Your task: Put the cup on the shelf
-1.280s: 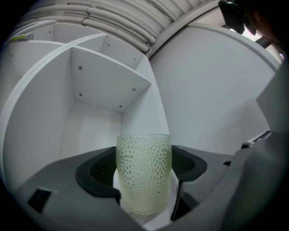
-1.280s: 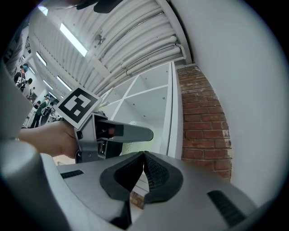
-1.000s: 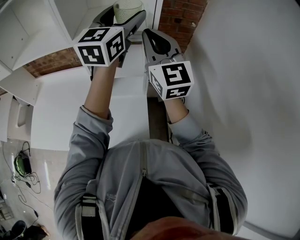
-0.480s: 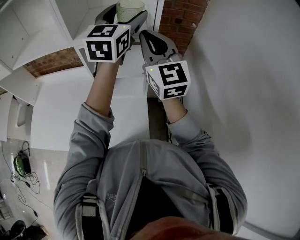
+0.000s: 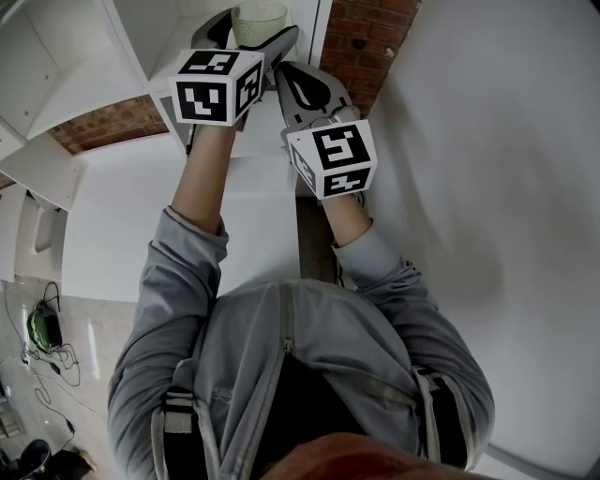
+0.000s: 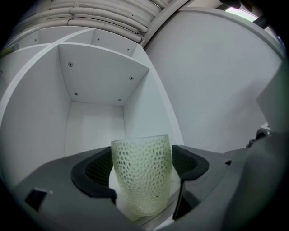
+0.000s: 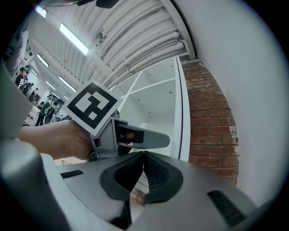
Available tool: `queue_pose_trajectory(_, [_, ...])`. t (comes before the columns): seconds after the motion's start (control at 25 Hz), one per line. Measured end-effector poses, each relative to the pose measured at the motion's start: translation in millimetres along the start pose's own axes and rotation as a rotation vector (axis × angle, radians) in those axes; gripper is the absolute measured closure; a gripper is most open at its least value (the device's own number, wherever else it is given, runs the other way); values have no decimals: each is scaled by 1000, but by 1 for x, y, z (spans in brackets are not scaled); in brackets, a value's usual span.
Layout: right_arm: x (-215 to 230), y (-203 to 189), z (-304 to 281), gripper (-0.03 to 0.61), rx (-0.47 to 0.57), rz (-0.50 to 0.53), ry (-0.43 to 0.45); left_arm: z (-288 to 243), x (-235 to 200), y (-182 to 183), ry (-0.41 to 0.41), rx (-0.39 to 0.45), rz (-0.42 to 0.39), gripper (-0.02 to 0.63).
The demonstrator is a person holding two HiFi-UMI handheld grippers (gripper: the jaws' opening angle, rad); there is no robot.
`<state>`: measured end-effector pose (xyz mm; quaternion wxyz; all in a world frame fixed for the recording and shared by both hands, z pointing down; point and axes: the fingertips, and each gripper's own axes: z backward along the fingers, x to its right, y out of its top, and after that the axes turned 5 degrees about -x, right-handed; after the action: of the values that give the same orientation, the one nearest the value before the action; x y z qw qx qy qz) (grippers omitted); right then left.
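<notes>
A pale green cup (image 6: pixel 142 173) with a honeycomb pattern stands upright on the floor of a white shelf compartment (image 6: pixel 92 122). My left gripper (image 6: pixel 141 166) reaches into that compartment with the cup between its dark pads (image 6: pixel 92 169). Its jaws have just been opening, so they stand wide and close beside the cup's sides without squeezing it. In the head view the cup (image 5: pixel 259 19) shows at the top, beyond the left gripper (image 5: pixel 251 39). My right gripper (image 7: pixel 143 155) is shut on nothing and hangs just right of the left one (image 5: pixel 284 73).
The shelf unit (image 5: pixel 66 56) has other white compartments to the left. A red brick wall (image 7: pixel 210 122) runs beside the shelf's right side panel (image 7: pixel 184 108). A plain white wall (image 5: pixel 487 169) fills the right. Cables lie on the floor (image 5: pixel 42 337) at lower left.
The left gripper has rolled a little and its marker cube has shifted slightly right, towards the shelf. The right gripper has edged up and left, staying shut.
</notes>
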<state>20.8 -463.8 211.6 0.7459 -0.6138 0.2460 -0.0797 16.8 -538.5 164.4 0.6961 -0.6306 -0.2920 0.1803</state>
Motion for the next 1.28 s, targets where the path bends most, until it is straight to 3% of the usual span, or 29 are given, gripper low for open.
queue_pose_trajectory(0.6, [-18, -1, -21, 552, 0, -3, 61, 11, -8, -1, 1, -8, -4, 190])
queue_pose_trajectory(1.28, [-8, -1, -48, 552, -20, -30, 2, 40, -18, -9, 4, -7, 33, 190])
